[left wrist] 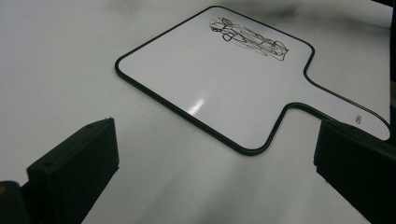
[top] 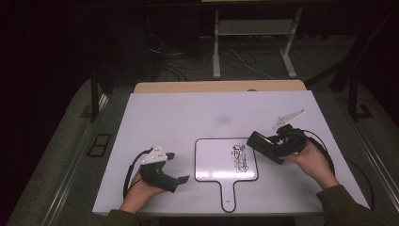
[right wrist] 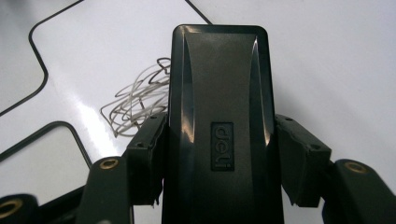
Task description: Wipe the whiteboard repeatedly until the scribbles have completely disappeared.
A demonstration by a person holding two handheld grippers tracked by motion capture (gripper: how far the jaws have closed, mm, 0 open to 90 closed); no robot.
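Gripping a black eraser (right wrist: 219, 121) over the scribbled whiteboard (top: 211, 165), right hand-held gripper (top: 263, 145); left hand-held gripper (top: 176, 167) low, jaws apart

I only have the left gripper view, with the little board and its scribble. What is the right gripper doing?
Observer: The right gripper is shut on a black eraser, with the jaws pressing its two long sides.
Operator: Where is that relative to the scribble?
Observer: In the high view the eraser is at the right edge of the whiteboard, just beside the scribble. I can't tell whether it touches the board.
Operator: And my own gripper?
Observer: From above, the left gripper is to the left of the whiteboard, with its jaws open and nothing between them.
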